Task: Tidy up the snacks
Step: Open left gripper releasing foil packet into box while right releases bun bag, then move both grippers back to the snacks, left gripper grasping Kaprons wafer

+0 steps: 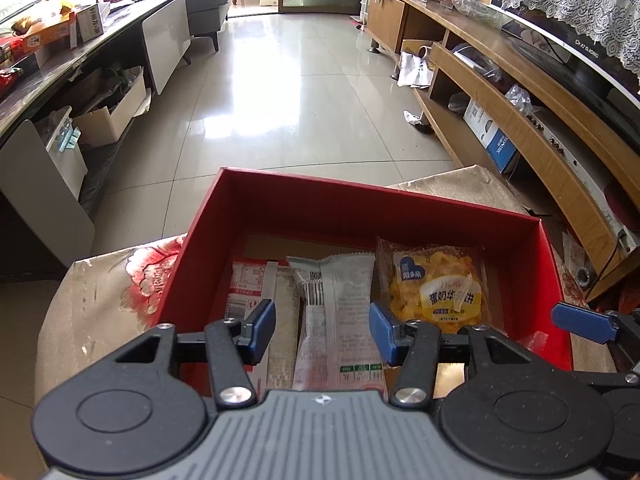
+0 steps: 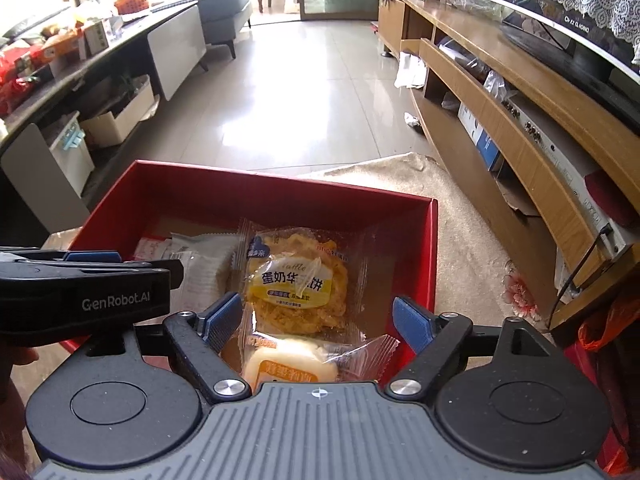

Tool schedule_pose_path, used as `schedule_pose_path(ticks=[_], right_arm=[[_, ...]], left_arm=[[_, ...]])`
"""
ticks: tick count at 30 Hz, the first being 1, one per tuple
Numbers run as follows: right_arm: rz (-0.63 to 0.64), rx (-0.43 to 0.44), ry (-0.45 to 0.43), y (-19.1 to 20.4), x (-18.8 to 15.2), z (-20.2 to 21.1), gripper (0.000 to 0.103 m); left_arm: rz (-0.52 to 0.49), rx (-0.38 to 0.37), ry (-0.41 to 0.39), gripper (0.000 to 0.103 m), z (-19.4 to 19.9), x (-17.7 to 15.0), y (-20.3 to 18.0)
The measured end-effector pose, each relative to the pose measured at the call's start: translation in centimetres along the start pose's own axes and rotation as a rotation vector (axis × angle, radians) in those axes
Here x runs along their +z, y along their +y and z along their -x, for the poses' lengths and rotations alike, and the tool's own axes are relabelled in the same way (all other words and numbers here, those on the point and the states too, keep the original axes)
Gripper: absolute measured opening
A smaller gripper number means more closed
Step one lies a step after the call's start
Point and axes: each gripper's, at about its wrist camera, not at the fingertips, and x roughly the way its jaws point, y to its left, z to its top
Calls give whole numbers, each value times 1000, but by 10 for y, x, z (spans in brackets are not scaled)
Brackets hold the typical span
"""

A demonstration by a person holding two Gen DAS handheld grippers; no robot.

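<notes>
A red box (image 1: pixel 360 200) (image 2: pixel 424 248) sits on a cloth-covered table. Inside lie a yellow waffle packet (image 1: pixel 436 284) (image 2: pixel 296 280), a grey-white wrapped bar (image 1: pixel 336 304) (image 2: pixel 204 268) and a red-white packet (image 1: pixel 248 284) at the left. A pale yellow cake packet (image 2: pixel 292 364) lies at the box's near end. My left gripper (image 1: pixel 322 330) is open above the grey-white bar, holding nothing. My right gripper (image 2: pixel 318 320) is open above the cake packet, holding nothing. One right fingertip (image 1: pixel 584 322) shows in the left wrist view.
The floral tablecloth (image 1: pixel 120 280) (image 2: pixel 472 240) surrounds the box. A wooden TV stand (image 1: pixel 520 120) runs along the right. A dark counter (image 1: pixel 60 60) with boxes and snacks is at the left. Tiled floor (image 1: pixel 280 100) lies beyond.
</notes>
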Motion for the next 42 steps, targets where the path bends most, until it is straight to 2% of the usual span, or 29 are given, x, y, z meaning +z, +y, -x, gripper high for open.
schedule_pose_path(ticks=[22,34,42], right_arm=[[-12,-10,4,-1,-19,27,88],[-1,-4,14,2,-32,37,88],[-5,-16,51,-2,-46,41,88]], left_arm=[[-8,-25,-25,49,39,-24,1],[-14,-46,-11,50,50,-40,2],[-27,-46,15,50,52,-56,1]])
